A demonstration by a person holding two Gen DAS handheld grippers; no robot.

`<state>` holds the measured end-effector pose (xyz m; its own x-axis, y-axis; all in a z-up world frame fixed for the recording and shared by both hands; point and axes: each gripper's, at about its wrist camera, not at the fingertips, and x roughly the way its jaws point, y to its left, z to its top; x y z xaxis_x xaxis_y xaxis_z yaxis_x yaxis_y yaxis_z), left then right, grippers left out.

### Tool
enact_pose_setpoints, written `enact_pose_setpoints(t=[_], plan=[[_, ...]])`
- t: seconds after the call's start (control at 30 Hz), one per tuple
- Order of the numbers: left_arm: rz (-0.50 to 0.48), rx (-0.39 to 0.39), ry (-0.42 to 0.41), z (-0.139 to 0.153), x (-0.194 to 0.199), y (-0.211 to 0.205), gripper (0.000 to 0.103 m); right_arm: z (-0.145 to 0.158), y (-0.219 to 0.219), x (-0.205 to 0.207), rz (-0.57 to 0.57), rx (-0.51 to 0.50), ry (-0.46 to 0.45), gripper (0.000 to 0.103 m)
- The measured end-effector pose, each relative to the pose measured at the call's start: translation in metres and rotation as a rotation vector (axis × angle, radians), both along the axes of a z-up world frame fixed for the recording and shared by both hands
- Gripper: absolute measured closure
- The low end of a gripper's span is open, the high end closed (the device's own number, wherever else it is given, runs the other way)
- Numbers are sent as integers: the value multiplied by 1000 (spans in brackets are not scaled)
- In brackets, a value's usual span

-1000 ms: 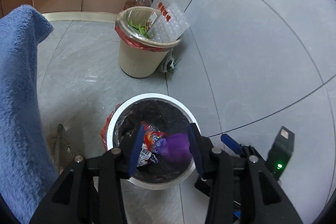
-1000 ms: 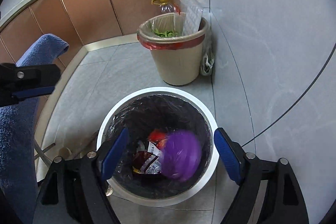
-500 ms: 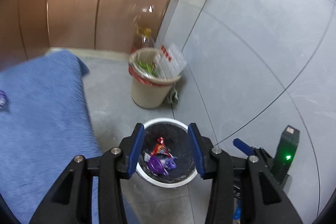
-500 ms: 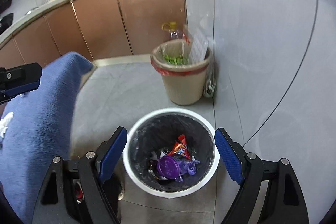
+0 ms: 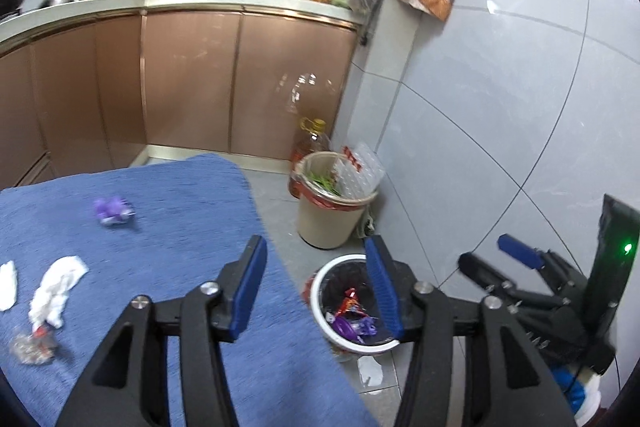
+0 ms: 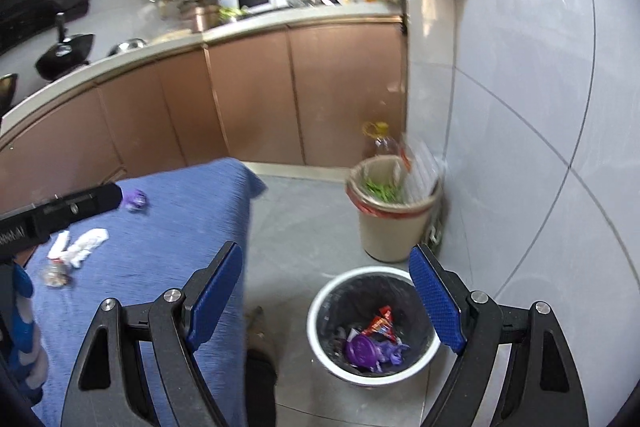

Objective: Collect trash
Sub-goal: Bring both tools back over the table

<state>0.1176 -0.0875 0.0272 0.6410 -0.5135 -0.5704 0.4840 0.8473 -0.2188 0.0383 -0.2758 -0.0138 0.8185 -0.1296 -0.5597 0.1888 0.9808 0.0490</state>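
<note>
Left gripper (image 5: 316, 291), jaws opening and empty, and right gripper (image 6: 326, 297), spread and empty, above the bin (image 6: 320, 311); purple wrapper (image 5: 112, 211) on cloth (image 5: 180, 211) far left.

The right gripper (image 6: 326, 297) hangs with its blue pads spread wide and nothing between them; below it on the floor stands a white bin (image 6: 320, 311) lined in black, holding a purple lid (image 6: 361, 350) and a red wrapper (image 6: 380, 323); crumpled white tissues (image 6: 86, 241) and a purple wrapper (image 6: 135, 199) lie near the blue cloth's (image 6: 188, 223) left edge; a beige bin (image 6: 390, 227) stands by the wall.
</note>
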Motion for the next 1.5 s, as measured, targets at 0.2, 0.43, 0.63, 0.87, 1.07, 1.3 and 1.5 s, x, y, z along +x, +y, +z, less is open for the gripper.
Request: enact_pose_setpoints(t=[0.2,0.43,0.63,0.87,1.07,1.3,1.5], plan=[[68,8,-23,1,-23,59,52,26,32,-15,61,-12,-44,19],[169,8,-34,-1,-40,124,52,42,66,-24,120,-33,-78,19],[260,-14,-41,-1,-53,182,52,50,90,-31,178,-44,-96,19],[360,-8,-28,-13,-60,240,52,54,116,-30,241,-36,-107,19],[417,14,6,-33,-55,278,52,47,132,-22,278,-34,-92,19],[430,-2,56,-52,-38,301,52,33,142,-3,297,-21,-56,19],[423,-14,84,-61,-18,308,52,20,149,18,307,-12,-23,19]])
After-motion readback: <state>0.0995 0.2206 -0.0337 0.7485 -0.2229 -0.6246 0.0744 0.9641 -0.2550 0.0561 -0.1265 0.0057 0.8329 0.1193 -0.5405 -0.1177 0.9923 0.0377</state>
